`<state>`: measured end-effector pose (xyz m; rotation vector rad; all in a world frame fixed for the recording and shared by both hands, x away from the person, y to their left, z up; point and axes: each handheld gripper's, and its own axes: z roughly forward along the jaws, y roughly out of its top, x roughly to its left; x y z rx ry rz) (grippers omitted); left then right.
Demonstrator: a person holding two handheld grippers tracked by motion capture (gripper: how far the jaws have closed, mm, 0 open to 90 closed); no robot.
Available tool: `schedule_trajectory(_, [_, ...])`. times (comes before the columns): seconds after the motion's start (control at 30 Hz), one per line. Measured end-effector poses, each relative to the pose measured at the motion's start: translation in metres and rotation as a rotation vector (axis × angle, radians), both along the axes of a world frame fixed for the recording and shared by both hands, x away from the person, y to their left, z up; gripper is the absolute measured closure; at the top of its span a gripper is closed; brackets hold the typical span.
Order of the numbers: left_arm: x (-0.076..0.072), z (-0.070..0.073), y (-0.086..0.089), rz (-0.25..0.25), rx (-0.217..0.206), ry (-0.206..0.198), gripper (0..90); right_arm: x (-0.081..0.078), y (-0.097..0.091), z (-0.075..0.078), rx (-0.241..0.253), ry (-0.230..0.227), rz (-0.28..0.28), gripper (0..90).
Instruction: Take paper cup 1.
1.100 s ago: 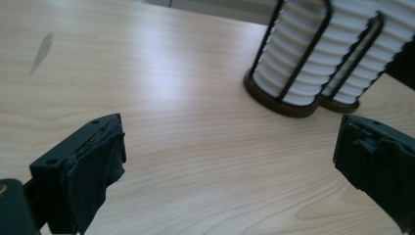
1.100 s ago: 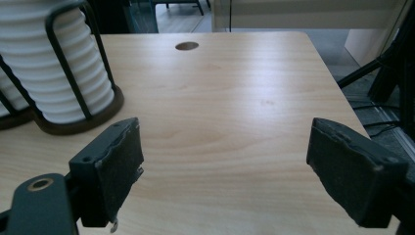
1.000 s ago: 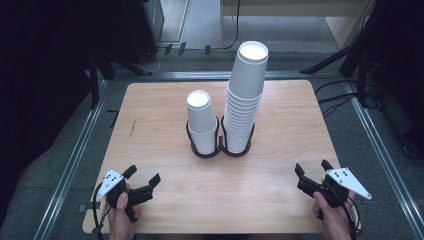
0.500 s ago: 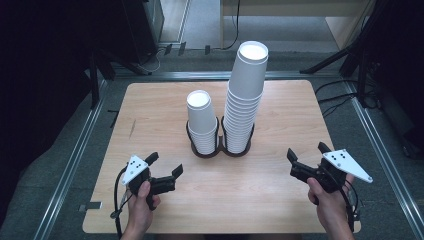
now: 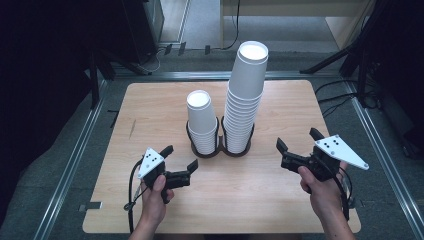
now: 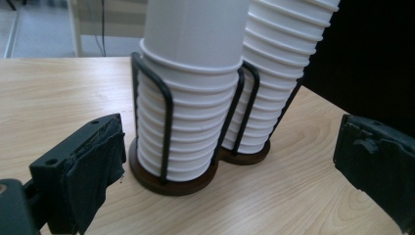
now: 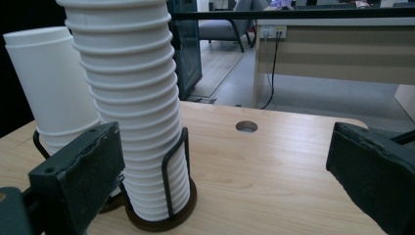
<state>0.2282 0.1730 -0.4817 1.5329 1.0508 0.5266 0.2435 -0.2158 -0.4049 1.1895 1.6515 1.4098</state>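
Claws were both wide open and empty, left claw and right claw. Right one's jaws had just been opening. Cups sat between them on the desk.

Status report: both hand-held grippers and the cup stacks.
Left hand-held gripper open, empty. Right hand-held gripper jaws just opened, nothing between them. Short cup stack and tall cup stack upright in the wire holder, untouched. Nothing in the way.

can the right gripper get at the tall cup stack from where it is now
Probably yes: the right gripper has just been opening its jaws, with nothing between them, and only bare table lies between it and the tall cup stack.
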Motion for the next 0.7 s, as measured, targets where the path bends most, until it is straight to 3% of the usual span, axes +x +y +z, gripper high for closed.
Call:
schedule_trajectory(0.5, [0.017, 0.01, -0.047, -0.041, 0.034, -0.017, 0.0, 0.017, 0.033, 0.037, 0.013, -0.033, 0.041, 0.8])
schedule_trajectory(0.6, [0.02, 0.011, -0.053, -0.053, 0.025, -0.017, 0.0, 0.021, 0.037, 0.042, 0.012, -0.041, 0.047, 0.8])
schedule_trajectory(0.7, [0.026, 0.014, -0.068, -0.056, 0.042, -0.022, 0.0, 0.026, 0.047, 0.05, 0.008, -0.049, 0.063, 0.7])
